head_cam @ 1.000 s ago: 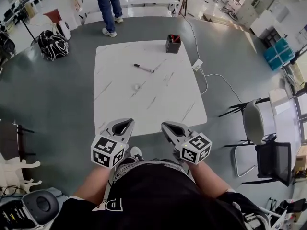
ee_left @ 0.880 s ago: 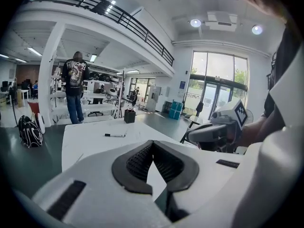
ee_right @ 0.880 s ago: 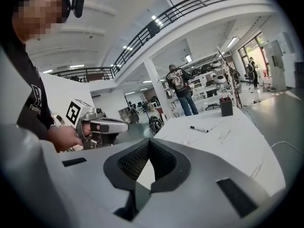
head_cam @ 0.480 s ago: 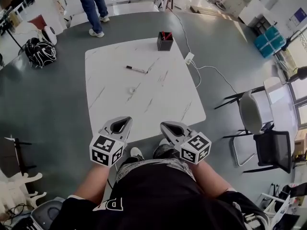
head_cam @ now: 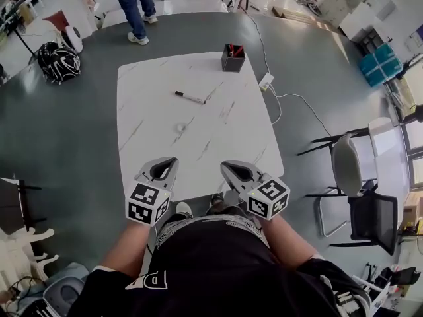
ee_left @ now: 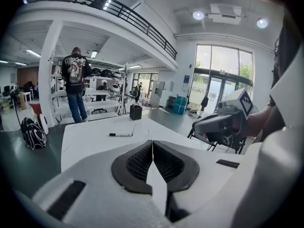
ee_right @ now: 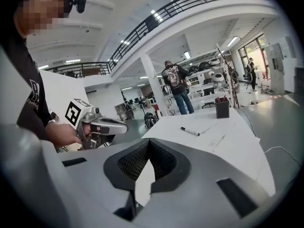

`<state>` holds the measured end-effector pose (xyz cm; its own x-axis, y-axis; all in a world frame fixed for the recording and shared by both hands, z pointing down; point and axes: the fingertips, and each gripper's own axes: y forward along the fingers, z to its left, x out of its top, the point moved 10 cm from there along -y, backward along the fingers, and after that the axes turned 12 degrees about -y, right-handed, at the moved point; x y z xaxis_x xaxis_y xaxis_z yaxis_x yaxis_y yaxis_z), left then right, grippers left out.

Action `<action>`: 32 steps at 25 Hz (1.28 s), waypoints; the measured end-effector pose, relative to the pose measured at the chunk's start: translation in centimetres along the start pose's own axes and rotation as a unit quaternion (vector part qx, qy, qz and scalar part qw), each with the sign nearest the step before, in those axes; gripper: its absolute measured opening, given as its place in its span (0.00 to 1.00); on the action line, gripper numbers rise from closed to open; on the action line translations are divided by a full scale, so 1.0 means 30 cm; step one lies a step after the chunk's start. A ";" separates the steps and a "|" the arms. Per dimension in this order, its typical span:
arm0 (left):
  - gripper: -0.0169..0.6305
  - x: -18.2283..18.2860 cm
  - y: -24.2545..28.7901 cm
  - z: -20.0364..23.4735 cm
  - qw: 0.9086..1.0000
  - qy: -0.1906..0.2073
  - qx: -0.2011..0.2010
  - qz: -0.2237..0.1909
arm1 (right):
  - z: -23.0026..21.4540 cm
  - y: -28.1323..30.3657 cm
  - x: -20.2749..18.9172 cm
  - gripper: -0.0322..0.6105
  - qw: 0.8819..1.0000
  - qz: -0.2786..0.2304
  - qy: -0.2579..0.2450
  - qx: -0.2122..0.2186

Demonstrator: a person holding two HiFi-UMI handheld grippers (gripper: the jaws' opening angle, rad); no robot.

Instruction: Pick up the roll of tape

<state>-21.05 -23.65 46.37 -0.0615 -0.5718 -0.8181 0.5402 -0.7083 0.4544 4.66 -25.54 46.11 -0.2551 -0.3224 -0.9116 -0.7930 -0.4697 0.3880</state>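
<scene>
1. The white table (head_cam: 225,134) fills the middle of the head view. A person stands at its lower edge and holds a gripper in each hand.
2. The left gripper (head_cam: 170,163) is over the lower left part of the table. Its jaws are pressed together and nothing is between them.
3. The right gripper (head_cam: 229,167) is beside it, toward the lower centre. Its jaws are also together and empty.
4. The roll of tape (head_cam: 180,128), small and whitish, lies on the table a little left of the centre. In the frame it is above the left gripper and apart from both grippers.
5. A marker pen (head_cam: 190,97) lies higher up on the table.
6. A black pen holder (head_cam: 232,57) stands near the upper right corner of the table.
7. Another person (head_cam: 135,5) in jeans stands on the grey floor at the upper left, and a backpack (head_cam: 58,61) lies at the left.
</scene>
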 end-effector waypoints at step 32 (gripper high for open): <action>0.26 -0.071 0.651 0.357 0.982 -0.032 0.110 0.147 | -0.386 0.081 -0.085 0.06 0.996 0.051 0.057 0.036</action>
<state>-19.35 -40.70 60.77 0.0144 -0.7853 -0.6189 0.3483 -0.5763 0.7393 9.79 -35.36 50.94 -0.2756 -0.4594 -0.8444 -0.8041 -0.3711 0.4644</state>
